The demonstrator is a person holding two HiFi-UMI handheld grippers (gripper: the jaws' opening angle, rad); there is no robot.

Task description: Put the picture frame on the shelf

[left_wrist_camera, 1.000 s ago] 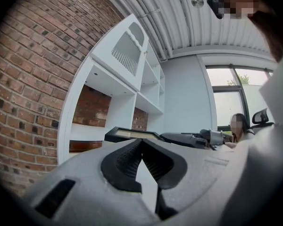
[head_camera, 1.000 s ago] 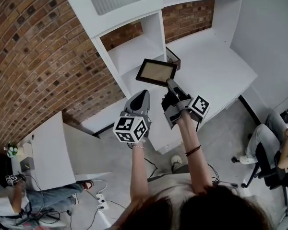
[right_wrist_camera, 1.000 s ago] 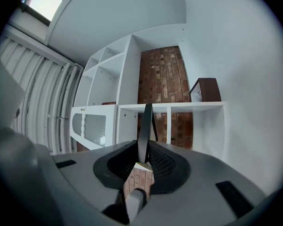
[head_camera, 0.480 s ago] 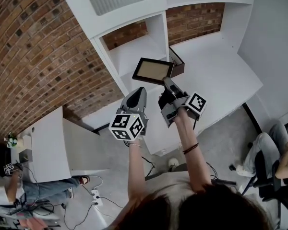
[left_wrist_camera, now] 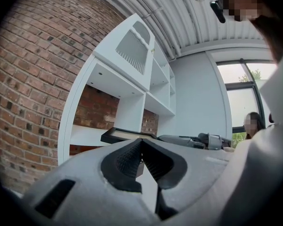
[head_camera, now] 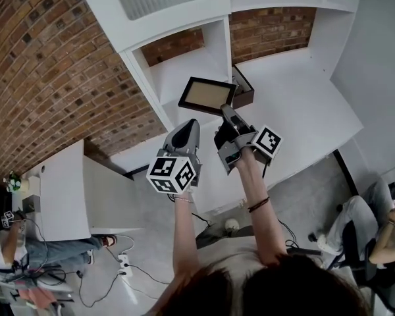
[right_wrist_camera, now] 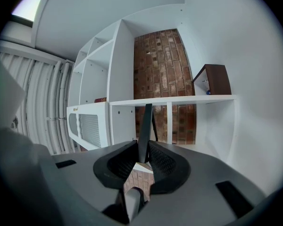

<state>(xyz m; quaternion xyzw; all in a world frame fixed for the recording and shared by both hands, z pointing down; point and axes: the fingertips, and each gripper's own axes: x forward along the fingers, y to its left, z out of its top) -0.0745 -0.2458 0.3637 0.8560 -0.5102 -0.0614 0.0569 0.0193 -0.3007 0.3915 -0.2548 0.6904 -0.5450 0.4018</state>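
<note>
The picture frame [head_camera: 207, 95] is not yet on the shelf [head_camera: 182, 70]: it hangs in the air at upper centre, its edge clamped in the right hand-held gripper [head_camera: 226, 112]. The left hand-held gripper [head_camera: 191, 125] is closed on nothing; placing remains.

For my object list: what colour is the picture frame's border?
Black, around a tan centre; the picture frame shows best in the head view.

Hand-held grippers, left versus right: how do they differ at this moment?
The right hand-held gripper is shut on the picture frame, gripping its edge; the left hand-held gripper is shut with nothing between its jaws. In the head view, the right one's tips reach further forward than the left's. Both are grey and carry a marker cube.
</note>
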